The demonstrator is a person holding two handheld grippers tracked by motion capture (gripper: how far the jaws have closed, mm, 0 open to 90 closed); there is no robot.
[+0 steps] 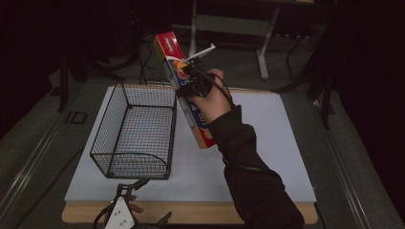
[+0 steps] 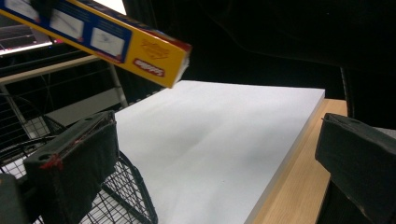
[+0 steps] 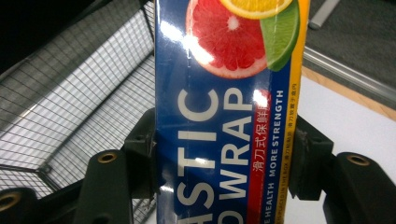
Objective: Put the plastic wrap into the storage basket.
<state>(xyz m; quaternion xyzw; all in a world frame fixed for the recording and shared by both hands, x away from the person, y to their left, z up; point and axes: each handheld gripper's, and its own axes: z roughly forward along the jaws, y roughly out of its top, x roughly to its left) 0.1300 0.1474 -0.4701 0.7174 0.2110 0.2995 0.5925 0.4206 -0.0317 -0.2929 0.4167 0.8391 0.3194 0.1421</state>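
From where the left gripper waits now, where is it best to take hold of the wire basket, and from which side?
Grip the basket by the top wire of its near wall, coming from above on the person's side. That rim is a thin curved wire, bare and facing the open left gripper; the mesh gives no other grip, and the box is held over the right side.

Plastic wrap box [image 1: 187, 90]: blue face, yellow edge strip, red end panel. White lettering "PLASTIC WRAP" partly legible; narrow red stripe with pale characters beside it. Printed fruit: pink-red grapefruit slice, orange slice, green lime wedge.

Wire basket [image 1: 135, 131], left of box: black mesh, square grid pattern.

Board [image 1: 267, 143] under both: plain white; table [image 1: 191, 212] edge at near side: pale wood.

Right gripper [image 3: 224, 163]: black jaws. Left gripper [image 2: 215, 163]: black jaws, red flecks on one pad.

Sleeve [image 1: 253, 176]: black.
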